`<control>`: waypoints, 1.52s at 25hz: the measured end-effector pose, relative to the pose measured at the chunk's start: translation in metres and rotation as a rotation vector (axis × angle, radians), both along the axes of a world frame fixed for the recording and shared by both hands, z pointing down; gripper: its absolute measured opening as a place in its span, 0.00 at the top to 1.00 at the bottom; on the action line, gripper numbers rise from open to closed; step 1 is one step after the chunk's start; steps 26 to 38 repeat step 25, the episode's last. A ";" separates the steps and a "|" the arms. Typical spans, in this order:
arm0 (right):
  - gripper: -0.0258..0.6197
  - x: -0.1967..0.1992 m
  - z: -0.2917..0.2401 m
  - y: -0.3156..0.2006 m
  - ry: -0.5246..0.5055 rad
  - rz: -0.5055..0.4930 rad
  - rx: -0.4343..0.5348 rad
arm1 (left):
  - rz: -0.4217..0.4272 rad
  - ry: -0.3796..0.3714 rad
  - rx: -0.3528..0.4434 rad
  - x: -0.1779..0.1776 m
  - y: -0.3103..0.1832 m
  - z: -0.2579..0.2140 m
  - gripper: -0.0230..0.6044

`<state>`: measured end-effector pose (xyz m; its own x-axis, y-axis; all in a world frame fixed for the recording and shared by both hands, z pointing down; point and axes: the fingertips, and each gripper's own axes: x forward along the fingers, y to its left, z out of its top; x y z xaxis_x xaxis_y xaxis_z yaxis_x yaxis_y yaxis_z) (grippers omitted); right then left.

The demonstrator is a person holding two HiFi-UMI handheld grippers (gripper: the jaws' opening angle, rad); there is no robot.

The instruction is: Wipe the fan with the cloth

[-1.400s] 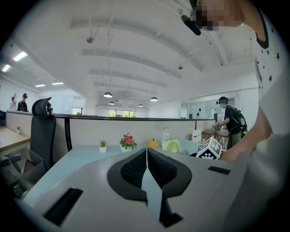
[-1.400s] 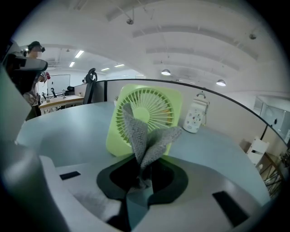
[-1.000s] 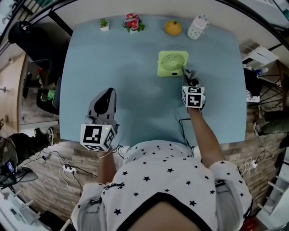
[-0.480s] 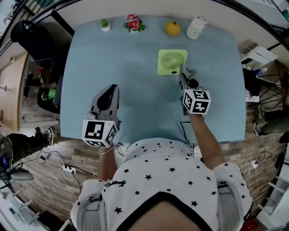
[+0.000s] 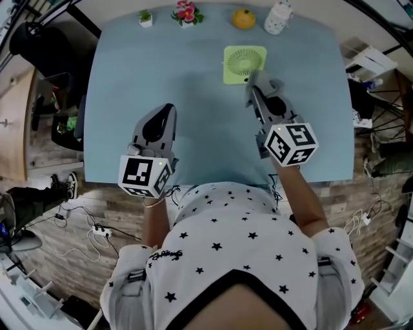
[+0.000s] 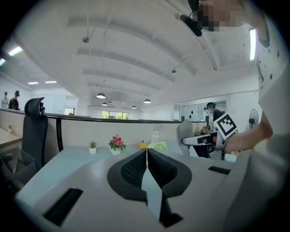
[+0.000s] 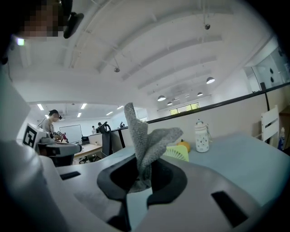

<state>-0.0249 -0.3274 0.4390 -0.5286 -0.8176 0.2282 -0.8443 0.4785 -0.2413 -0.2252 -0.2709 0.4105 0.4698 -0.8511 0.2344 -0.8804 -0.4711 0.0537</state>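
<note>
Open-plan office space with a curved white ceiling lies behind both gripper views. Below, the pale blue surface [image 5: 193, 116] carries everything.

The left hand-held gripper [image 5: 166, 111] hangs over the near left part of that surface, well apart from the task's things. Its own view shows the jaws pressed together with nothing between them.

The right hand-held gripper [image 5: 256, 90] is held up and points at the far side. Its jaws are clamped on a grey knitted cloth [image 7: 142, 136], which stands up from them in a folded tuft.

The small square green fan [image 5: 244, 64] lies on its back, grille upward, towards the far edge, with the cloth end just at its near edge in the head view. From the right gripper's view the fan [image 7: 177, 152] sits beyond the cloth and seems not to touch it.

Along the far edge stand a white bottle [image 5: 277, 18], an orange ornament [image 5: 244, 19], a pot of pink flowers [image 5: 186, 13] and a tiny green plant [image 5: 146, 17].

By my reading the step in hand is bringing the cloth to the fan. No wiping contact shows.

The next move calls for tipping the cloth down onto the grille and sweeping it across. Light pressure would be wise, since so small a fan may slide. The idle left gripper could steady it.
</note>
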 end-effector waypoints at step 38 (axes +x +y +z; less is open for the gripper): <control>0.89 0.000 -0.025 0.051 -0.039 -0.026 0.031 | 0.038 -0.004 0.012 0.014 0.033 -0.005 0.91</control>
